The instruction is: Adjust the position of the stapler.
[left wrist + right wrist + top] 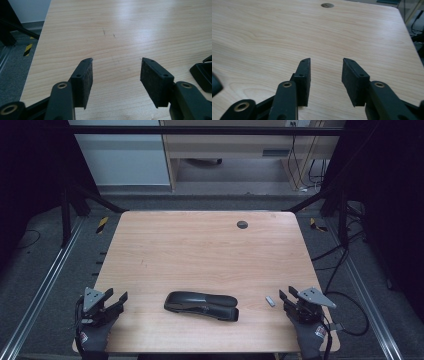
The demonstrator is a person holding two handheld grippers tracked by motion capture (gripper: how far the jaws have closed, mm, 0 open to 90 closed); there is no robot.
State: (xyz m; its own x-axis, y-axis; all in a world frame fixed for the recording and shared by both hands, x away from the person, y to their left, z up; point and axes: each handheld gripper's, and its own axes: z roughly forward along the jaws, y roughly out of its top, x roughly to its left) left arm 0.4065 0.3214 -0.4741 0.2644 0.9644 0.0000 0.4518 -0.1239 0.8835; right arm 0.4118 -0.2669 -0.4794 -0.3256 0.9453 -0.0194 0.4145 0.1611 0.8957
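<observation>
Pale wood-grain tabletop (200, 250), smooth with a soft sheen. Black stapler (201, 305), glossy, probably plastic. Left gripper (116, 75) and right gripper (326, 75): matt black, with rough, felt-like pads (88, 80).

stapler (203, 75) cut off (frame edge), small object (270, 301) unidentifiable

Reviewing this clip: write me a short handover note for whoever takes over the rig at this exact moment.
Left hand-held gripper: open, holding nothing, at the near left corner of the table.
Right hand-held gripper: open, holding nothing, at the near right corner.
Black stapler: lying flat near the front edge, midway between the two grippers, touched by neither.
Small grey piece: on the table just ahead of the right gripper; what it is cannot be told.
Done: nothing visible; nothing is grasped.
Left: most likely to reach in and take hold of the stapler.
</observation>
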